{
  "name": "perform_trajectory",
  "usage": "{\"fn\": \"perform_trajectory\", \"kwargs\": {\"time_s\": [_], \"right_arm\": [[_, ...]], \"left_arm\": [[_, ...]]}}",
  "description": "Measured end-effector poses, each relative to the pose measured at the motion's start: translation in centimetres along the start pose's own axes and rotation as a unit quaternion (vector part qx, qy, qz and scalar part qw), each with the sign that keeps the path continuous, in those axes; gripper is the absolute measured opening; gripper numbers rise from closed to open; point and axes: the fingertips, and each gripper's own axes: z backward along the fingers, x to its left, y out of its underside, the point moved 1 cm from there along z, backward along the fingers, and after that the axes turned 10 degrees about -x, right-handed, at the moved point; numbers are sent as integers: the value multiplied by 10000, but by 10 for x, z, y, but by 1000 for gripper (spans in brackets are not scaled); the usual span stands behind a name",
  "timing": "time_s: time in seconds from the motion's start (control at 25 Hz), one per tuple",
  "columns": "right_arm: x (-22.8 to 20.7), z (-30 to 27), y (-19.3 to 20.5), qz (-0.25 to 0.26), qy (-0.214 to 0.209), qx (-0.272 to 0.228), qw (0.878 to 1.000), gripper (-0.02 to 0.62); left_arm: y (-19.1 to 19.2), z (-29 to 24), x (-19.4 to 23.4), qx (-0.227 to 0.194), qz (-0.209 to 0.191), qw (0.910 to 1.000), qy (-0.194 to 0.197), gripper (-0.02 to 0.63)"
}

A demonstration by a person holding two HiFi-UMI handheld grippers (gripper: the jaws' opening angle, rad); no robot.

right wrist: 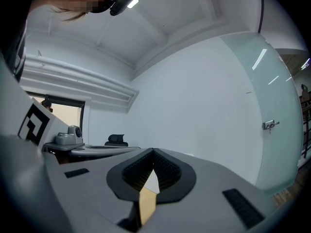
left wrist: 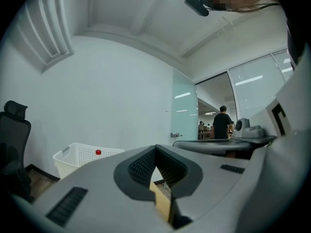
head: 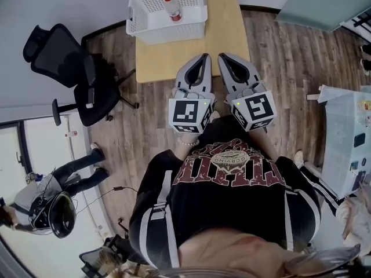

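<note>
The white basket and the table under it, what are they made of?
White basket: looks like plastic, matte white, with walls full of small moulded holes. Table: seems to be wood or a wood-look board, pale yellowish and smooth, with a flat, even top. From this far up, real wood and laminate cannot be told apart.

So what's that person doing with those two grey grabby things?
A person is holding two grippers side by side, by the near edge of a small wooden table. The left gripper and the right gripper are both shut and hold nothing. A white basket with a red-capped bottle inside sits at the table's far end, untouched.
</note>
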Motion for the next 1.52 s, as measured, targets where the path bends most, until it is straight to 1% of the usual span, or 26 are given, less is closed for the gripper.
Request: {"fn": "perform_trajectory", "kwargs": {"time_s": [0.16,0.4,0.56,0.72,1.0,1.32,1.52], "right_arm": [[3,-2,3,2,61,54,10000,17],[4,0,1,16,133,69,9999,17],[-3,-2,5,24,102,101,9999,17],[-14,-11,5,-88,66,49,9999,17],[-39,-40,9,-149,-159,64,9997,17],[-70,-82,2,-212,-599,92,9979,17],[-90,-99,1,-247,-785,90,9966,17]], "left_arm": [[1,2,5,32,20,10000,24,46],[-2,4,6,12,48,10000,-42,46],[0,-2,7,-4,23,9999,-111,46],[3,-14,9,50,9,9999,-158,46],[7,-46,21,65,-64,9993,-349,46],[1,-95,34,56,-160,9976,-676,46],[3,-116,42,41,-185,9957,-908,46]]}}
